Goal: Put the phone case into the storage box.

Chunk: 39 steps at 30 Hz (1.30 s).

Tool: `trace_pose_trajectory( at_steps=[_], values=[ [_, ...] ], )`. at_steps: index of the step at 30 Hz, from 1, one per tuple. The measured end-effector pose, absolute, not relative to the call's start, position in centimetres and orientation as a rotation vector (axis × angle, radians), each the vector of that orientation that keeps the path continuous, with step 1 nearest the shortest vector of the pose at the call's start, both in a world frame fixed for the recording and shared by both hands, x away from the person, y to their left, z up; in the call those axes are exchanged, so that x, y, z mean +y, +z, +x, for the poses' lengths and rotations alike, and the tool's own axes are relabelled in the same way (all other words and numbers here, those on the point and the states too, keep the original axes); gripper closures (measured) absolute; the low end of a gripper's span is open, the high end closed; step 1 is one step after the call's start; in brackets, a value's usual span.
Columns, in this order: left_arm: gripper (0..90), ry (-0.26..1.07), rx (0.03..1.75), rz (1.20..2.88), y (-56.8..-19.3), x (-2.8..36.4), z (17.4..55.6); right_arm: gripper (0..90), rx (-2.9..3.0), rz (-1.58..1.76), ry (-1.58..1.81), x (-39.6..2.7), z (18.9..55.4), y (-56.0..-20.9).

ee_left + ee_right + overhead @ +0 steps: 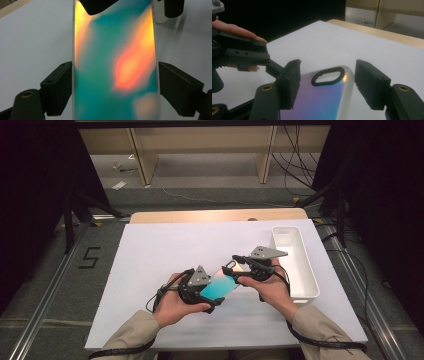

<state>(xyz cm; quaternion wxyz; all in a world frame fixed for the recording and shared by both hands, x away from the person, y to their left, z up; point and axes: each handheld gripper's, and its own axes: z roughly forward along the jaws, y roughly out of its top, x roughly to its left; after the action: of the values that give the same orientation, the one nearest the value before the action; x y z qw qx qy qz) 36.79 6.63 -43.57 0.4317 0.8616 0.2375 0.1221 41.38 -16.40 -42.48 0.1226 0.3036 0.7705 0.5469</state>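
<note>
An iridescent phone case point(220, 287), teal and orange with a camera cut-out at one end, hangs just above the white sheet between both grippers. My left gripper point(209, 295) is shut on its lower end; in the left gripper view both pads press the long edges of the phone case point(115, 70), with my left gripper point(116, 90) centred on it. My right gripper point(241, 271) stands over the cut-out end. In the right gripper view the phone case point(319, 100) lies between the jaws of my right gripper point(327, 82), with a gap at the right-hand pad.
A long white bin point(312, 280) stands at the right of the white sheet point(175, 250), close to the right hand. A wooden table edge point(215, 215) shows behind the sheet. Metal rails run along both sides of the table.
</note>
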Motion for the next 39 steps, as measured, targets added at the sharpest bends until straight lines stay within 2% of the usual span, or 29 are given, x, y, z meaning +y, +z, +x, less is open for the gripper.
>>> trace_pose_trajectory(
  at_steps=[12,26,39],
  values=[
    [17.1,0.307,0.593,2.145,-43.59,6.63,36.81,51.3,2.232,0.909,1.614,-16.43,41.43,-42.48],
    [16.9,0.339,0.574,2.158,-43.75,6.45,36.68,60.5,2.217,0.998,1.661,-16.6,41.56,-42.19],
    [16.7,0.356,0.565,2.158,-43.95,6.36,36.69,63.9,2.216,1.07,1.687,-16.69,41.69,-42.02]
  ],
)
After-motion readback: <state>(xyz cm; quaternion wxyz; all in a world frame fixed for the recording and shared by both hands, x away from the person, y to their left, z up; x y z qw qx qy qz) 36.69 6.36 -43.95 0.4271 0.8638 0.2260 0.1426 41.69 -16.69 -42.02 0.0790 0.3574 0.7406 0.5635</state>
